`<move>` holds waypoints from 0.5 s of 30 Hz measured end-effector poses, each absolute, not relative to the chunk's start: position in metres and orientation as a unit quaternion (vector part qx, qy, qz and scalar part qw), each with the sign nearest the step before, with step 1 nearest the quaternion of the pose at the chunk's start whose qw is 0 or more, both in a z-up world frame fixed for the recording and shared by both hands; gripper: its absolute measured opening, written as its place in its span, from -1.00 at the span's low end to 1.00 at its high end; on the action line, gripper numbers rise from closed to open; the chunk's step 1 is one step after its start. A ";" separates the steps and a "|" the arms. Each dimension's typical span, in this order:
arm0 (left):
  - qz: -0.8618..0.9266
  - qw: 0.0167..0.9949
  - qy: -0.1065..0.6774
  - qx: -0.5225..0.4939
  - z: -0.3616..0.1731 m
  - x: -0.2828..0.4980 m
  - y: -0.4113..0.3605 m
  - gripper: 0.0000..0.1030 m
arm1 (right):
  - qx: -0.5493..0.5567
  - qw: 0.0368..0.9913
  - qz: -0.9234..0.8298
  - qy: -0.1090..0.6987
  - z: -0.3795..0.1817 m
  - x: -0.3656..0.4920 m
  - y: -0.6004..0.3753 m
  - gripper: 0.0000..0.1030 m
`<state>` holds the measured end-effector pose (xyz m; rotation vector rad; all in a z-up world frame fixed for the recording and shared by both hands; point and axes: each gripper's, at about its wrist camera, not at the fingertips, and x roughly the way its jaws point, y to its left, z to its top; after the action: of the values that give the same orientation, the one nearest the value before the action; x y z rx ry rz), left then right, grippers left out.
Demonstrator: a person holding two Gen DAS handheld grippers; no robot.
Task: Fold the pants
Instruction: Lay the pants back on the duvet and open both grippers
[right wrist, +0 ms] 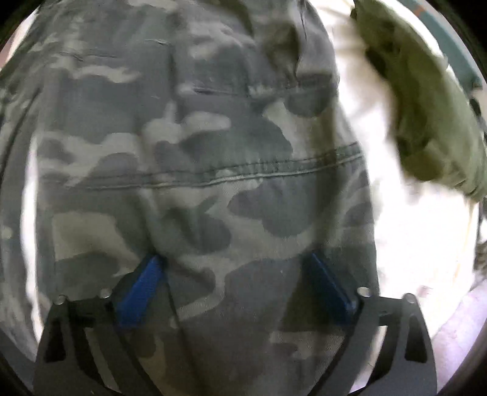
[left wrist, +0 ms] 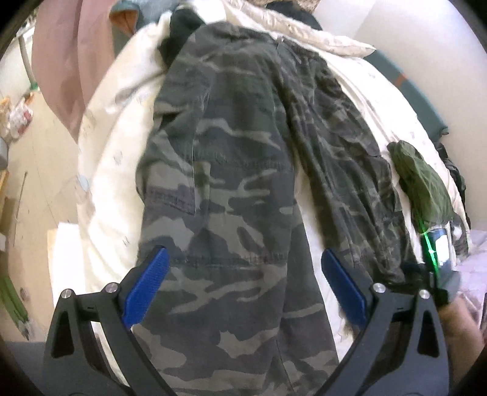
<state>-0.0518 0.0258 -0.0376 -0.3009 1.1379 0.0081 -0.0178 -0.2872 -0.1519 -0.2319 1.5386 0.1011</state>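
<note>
Grey-green camouflage pants (left wrist: 231, 158) lie spread on a white bed cover (left wrist: 112, 146), waist at the far end, both legs running toward me. My left gripper (left wrist: 245, 256) hangs over the left leg, its blue pads wide apart and open, nothing pinched. In the right wrist view the same camouflage pants (right wrist: 188, 152) fill the picture, a stitched seam crossing them. My right gripper (right wrist: 236, 262) points down onto the fabric, open, its blue fingertips (right wrist: 152, 268) close to or touching the cloth; I cannot tell which. Part of the right gripper also shows in the left wrist view at the right edge.
An olive-green garment (left wrist: 423, 179) lies on the cover right of the pants, also seen as the olive garment (right wrist: 426, 106). Dark clothing (left wrist: 182, 27) is bunched near the waistband. A pink cloth (left wrist: 64, 61) hangs at far left beside the floor (left wrist: 33, 182). A hand (left wrist: 462, 329) is at lower right.
</note>
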 end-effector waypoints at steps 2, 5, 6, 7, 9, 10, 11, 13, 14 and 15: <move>0.008 0.827 0.540 -0.155 -0.040 -0.051 0.029 0.92 | -0.104 0.717 0.038 0.689 -0.152 -0.013 -0.282 1.00; 0.012 0.823 0.539 -0.180 -0.038 -0.054 0.036 0.92 | -0.100 0.714 0.031 0.692 -0.137 -0.011 -0.278 1.00; 0.011 0.822 0.538 -0.185 -0.037 -0.055 0.038 0.92 | -0.094 0.713 0.036 0.694 -0.124 -0.016 -0.275 1.00; 0.012 0.822 0.538 -0.187 -0.036 -0.056 0.039 0.92 | -0.090 0.713 0.045 0.693 -0.114 -0.022 -0.271 1.00; 0.012 0.821 0.538 -0.191 -0.036 -0.058 0.041 0.92 | -0.094 0.718 0.068 0.687 -0.092 -0.043 -0.262 1.00; 0.011 0.819 0.539 -0.196 -0.036 -0.058 0.042 0.92 | -0.096 0.716 0.074 0.687 -0.090 -0.051 -0.258 1.00; 0.011 0.818 0.540 -0.199 -0.036 -0.058 0.043 0.92 | -0.094 0.710 0.081 0.693 -0.093 -0.060 -0.253 1.00; 0.014 0.813 0.543 -0.211 -0.037 -0.056 0.043 0.92 | -0.106 0.697 0.076 0.705 -0.116 -0.074 -0.248 1.00; 0.016 0.811 0.543 -0.217 -0.038 -0.054 0.042 0.91 | -0.104 0.704 0.074 0.699 -0.125 -0.076 -0.248 1.00; 0.018 0.810 0.544 -0.219 -0.039 -0.053 0.040 0.91 | -0.096 0.711 0.074 0.693 -0.131 -0.077 -0.249 1.00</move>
<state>-0.0525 0.0402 -0.0389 -0.4671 1.1636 0.0389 -0.0773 -0.2495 -0.1311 -0.2131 1.5376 0.1636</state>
